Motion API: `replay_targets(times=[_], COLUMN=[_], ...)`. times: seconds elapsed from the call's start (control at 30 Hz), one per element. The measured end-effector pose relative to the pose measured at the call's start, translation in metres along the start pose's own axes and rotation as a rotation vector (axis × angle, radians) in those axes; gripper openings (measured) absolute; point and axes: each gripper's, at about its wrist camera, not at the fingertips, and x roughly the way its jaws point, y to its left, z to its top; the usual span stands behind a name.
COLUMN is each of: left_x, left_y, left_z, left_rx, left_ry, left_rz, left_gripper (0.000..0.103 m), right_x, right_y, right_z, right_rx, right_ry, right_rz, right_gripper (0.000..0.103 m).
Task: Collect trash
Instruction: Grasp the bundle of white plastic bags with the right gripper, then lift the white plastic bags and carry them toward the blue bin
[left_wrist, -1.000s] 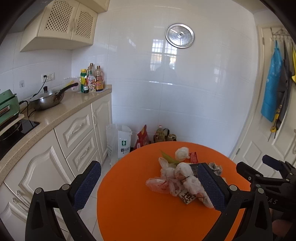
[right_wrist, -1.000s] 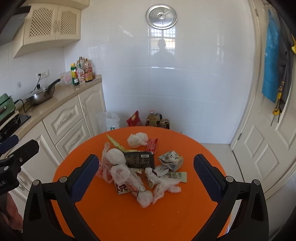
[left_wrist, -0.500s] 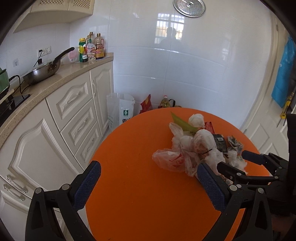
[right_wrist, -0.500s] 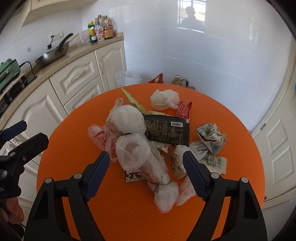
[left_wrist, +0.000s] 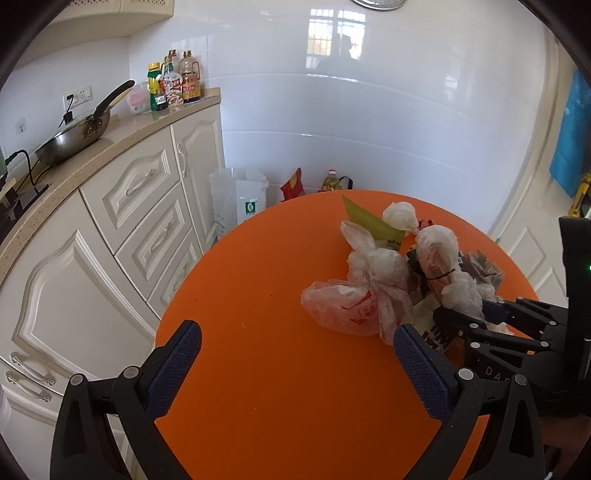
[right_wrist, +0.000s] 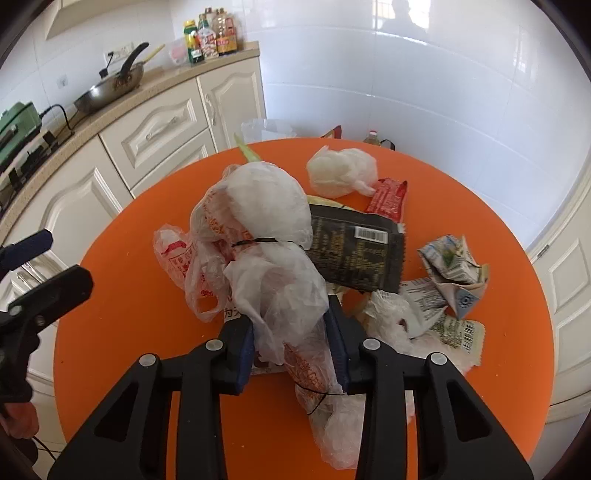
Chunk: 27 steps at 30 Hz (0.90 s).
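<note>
White-tiled kitchen frames the orange desk (right_wrist: 480, 206), where the right tongs (right_wrist: 291, 339) are closing on a tied plastic bag (right_wrist: 280, 291) at six o'clock of the trash heap (softest, nearest handle), while the left tongs (left_wrist: 295, 362) hover spread and empty.

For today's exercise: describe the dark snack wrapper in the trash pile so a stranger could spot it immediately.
Start at the round orange table and find the litter heap at its middle. The dark snack wrapper lies flat just right of the tied white plastic bags. It is the only near-black piece, with pale print and a white barcode label near its top edge.
</note>
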Motion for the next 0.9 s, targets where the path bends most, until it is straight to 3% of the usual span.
replay_targets(times=[0.37,0.63,0.7,0.77,0.9], left_x=[0.037,0.126,0.143,0.15,0.149], left_y=[-0.03,-0.053,-0.05,-0.04,-0.033], left_z=[0.012,0.033,0.036,0.04,0.038], left_rx=[0.095,0.151,0.118,0.057,0.054], left_ry=[0.005,0.115,0.138,0.16,0.134], left_rz=[-0.042,-0.019,-0.067,-0.167,-0.171], left_gripper=[0.102,0.1,0.093,0.053,0.043], right_x=[-0.039,-0.054,-0.056,-0.059,-0.065], right_y=[-0.033,-0.045,-0.046,-0.048,-0.049], right_z=[-0.009,-0.011,-0.011,-0.012,-0.018], right_rx=[0.157,0.219,0.223,0.229,0.244], right_ry=[-0.099,-0.125,-0.13,-0.133,-0.146], right_rz=[0.101,0.108,0.105,0.105,0.112], right_gripper=[0.031,0.031,0.031,0.031,0.031])
